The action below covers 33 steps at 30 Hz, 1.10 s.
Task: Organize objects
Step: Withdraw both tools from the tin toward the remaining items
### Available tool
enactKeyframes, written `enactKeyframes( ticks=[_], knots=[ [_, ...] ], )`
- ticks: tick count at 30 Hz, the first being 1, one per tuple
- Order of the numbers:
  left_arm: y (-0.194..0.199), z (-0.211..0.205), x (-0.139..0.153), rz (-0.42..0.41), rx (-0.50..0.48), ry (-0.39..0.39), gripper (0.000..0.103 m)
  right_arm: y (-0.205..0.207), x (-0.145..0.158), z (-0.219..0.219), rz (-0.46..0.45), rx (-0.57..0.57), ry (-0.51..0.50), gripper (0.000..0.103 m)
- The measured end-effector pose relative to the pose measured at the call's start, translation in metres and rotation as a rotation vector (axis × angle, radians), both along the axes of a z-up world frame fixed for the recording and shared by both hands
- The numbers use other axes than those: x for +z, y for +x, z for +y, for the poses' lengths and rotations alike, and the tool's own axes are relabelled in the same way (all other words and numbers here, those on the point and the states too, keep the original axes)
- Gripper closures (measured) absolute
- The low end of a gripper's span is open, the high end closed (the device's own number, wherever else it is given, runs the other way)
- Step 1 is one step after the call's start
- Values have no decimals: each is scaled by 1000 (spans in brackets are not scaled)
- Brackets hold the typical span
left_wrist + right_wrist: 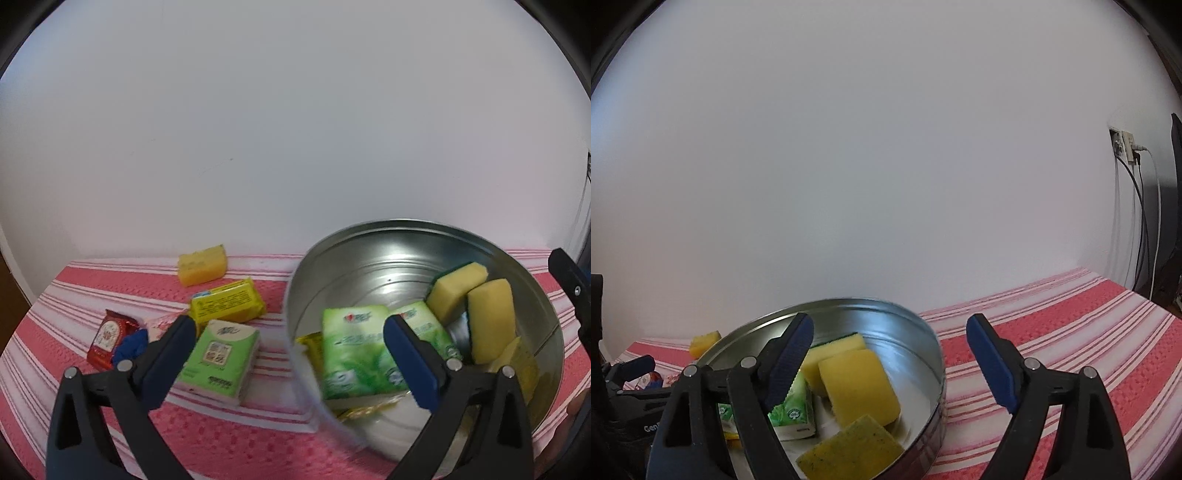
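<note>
A round metal tin (388,240) on the pink striped cloth holds green tissue packs (351,354), yellow sponges (491,317) and a yellow packet. It also shows in the right wrist view (923,332) with sponges (857,384) inside. Outside it, to the left, lie a green tissue pack (218,358), a yellow pack (229,302), a yellow sponge (202,264) and a red packet (109,334). My left gripper (288,332) is open and empty, spanning the tin's left rim. My right gripper (890,339) is open and empty over the tin's right side.
A white wall stands right behind the table. A small blue object (131,343) lies beside the red packet. A wall socket with hanging cables (1126,147) is at the far right. Striped cloth (1071,332) extends right of the tin.
</note>
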<state>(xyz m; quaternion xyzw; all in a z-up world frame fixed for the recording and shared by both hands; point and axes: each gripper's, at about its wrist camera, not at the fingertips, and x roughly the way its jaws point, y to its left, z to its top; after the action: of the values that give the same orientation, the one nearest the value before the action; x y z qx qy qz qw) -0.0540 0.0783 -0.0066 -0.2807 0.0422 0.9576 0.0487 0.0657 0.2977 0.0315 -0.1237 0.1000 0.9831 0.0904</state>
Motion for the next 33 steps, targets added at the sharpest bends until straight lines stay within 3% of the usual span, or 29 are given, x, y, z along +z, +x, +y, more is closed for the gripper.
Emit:
enactKeyframes(
  ticks=[9, 20, 33],
  knots=[
    [8, -28, -1, 14, 31, -21, 0, 10, 4, -19, 16, -18, 49, 16],
    [13, -61, -1, 21, 65, -37, 0, 19, 1, -35, 20, -62, 30, 16],
    [7, -125, -12, -32, 137, -43, 0, 23, -2, -96, -26, 29, 40, 16]
  ],
)
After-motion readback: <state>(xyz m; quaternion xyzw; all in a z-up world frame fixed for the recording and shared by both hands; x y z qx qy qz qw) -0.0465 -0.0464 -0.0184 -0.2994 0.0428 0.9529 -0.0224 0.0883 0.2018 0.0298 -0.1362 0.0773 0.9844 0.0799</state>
